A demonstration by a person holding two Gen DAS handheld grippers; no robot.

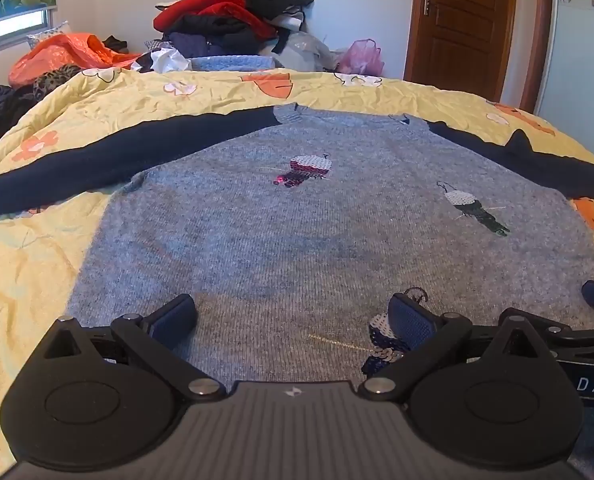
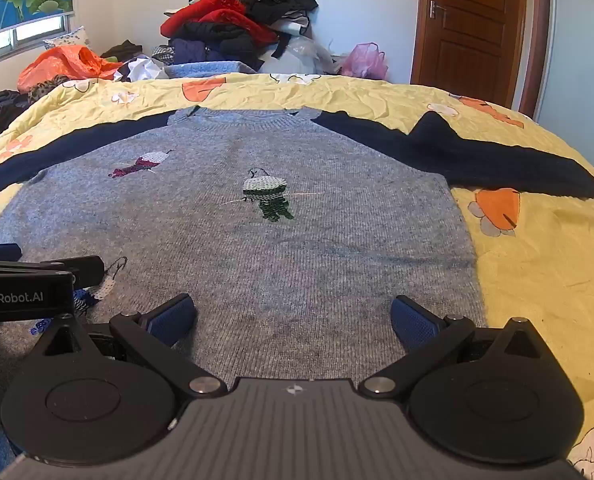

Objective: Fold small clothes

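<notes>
Two wrist views of one moment; I am steering both claws over a sweater point(image 1: 297, 232) spread flat on a yellow floral quilt point(image 1: 29, 264).

Risks. (a) The knit is soft and loose, so I judge that a claw closing on the body panel away from an edge would pinch both layers, or only a tuft, and drag the whole garment instead of lifting a fold line. (b) The sequin motifs, one magenta point(image 1: 303, 170), one green point(image 2: 267, 194) and one partly under the left claw's right-hand finger point(image 1: 411, 320), could snag on a pad. (c) The right sleeve point(image 2: 477, 156) has a peaked ridge partway along; folded as it lies, I expect it to trap a crease. (d) The quilt is wrinkled and may bunch up with the sweater if a pad digs in.

Layout. The left claw point(image 1: 293, 316) and the right claw point(image 2: 293, 316) both stand with fingers fully apart, nothing between them, tilted down over the lower body of the sweater, side by side. Whether the pads touch the knit I cannot tell. The collar point(image 2: 249, 118) lies at the far end, and the dark left sleeve point(image 1: 109, 156) stretches out to the side. The sweater's right side edge runs just beside the right claw's outer finger point(image 2: 413, 324).
</notes>
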